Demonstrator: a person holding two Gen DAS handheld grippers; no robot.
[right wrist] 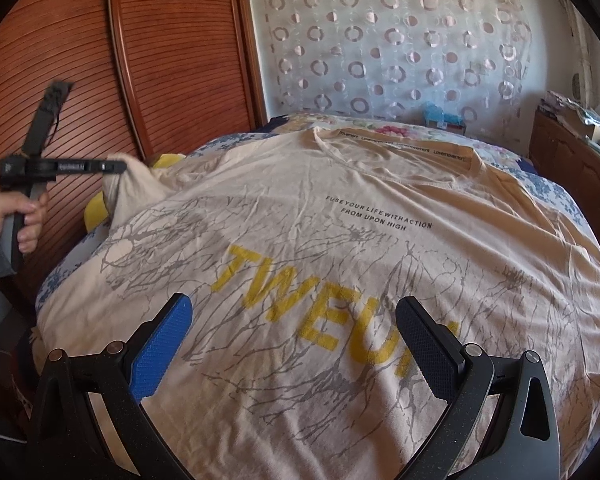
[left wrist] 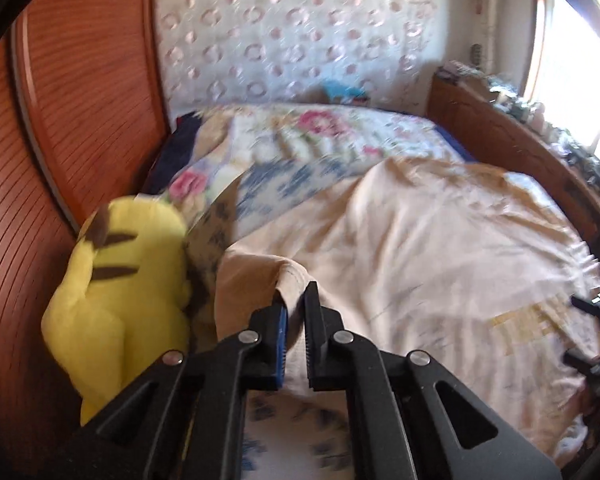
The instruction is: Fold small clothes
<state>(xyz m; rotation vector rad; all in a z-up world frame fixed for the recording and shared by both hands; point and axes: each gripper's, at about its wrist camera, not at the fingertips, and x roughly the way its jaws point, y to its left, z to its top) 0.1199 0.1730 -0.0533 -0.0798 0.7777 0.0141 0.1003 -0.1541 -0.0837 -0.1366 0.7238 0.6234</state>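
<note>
The left wrist view is motion-blurred, smearing the yellow print on the T-shirt point(left wrist: 420, 248) beyond reading. The T-shirt covers most of the bed point(right wrist: 556, 196). Beside it, a yellow plush toy point(left wrist: 116, 292) is partly hidden behind the raised sleeve.

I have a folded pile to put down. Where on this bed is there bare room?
Little: the T-shirt covers most of the bed. Free bedspread lies beyond its collar, toward the curtain. Crowded at the wardrobe side: yellow plush toy, and the left gripper pinching the sleeve.
</note>
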